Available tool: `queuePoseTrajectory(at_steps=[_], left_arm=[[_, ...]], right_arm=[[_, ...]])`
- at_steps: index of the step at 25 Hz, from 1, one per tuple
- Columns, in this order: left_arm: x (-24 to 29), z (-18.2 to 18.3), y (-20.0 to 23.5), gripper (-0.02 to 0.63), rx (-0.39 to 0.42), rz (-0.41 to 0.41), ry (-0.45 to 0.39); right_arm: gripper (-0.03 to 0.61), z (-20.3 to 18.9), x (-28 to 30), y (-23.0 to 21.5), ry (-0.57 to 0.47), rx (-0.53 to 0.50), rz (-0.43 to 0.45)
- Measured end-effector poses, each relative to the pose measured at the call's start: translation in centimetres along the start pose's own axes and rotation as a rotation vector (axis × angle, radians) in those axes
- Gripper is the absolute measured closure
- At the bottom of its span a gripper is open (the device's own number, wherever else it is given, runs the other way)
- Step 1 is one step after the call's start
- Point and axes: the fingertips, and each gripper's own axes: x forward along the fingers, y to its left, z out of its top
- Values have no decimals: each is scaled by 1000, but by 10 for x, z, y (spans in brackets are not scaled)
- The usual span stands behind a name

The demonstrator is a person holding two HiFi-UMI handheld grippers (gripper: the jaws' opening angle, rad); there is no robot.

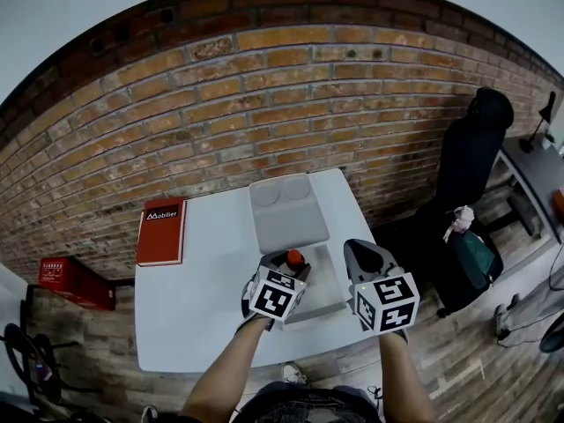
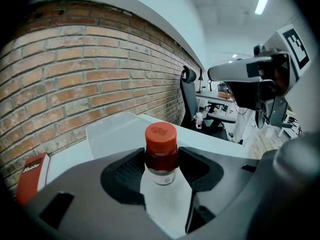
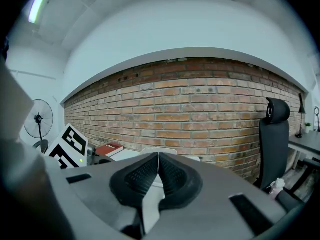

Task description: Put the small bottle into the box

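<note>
A small bottle [image 2: 161,153] with a red cap [image 1: 295,257] and a dark body stands upright between the jaws of my left gripper [image 2: 161,160], which is shut on it just below the cap. In the head view the left gripper [image 1: 289,266] holds the bottle at the left rim of the translucent grey box [image 1: 326,282] on the white table [image 1: 198,298]. The box's lid [image 1: 284,211] lies open behind it. My right gripper [image 1: 358,248] hovers at the box's right side, shut with nothing in it, its pads [image 3: 150,174] pressed together.
A red book [image 1: 161,230] lies at the table's back left corner. A brick wall [image 1: 264,104] runs behind the table. A black office chair [image 1: 467,161] and a desk stand to the right. A red crate [image 1: 75,282] sits on the wooden floor to the left.
</note>
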Motion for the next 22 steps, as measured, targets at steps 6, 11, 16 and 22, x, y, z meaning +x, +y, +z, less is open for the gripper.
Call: queuePoseTrajectory(at_steps=[6,11,16,22], left_arm=[[18,-8,-5,385,42,-43,31],[31,-18,-11,383,80,-71,65],[38,-25,-15,383,110,-84,97],[42,-30,-16,383,137,-88,118]], right_arm=[[557,-7,0,-1,17,-1,-22],[557,-18,0,-3,35,6,-36],[557,-23,-2,-7,44,14,-52],[557,-30,-2,-10,51,30,-61]])
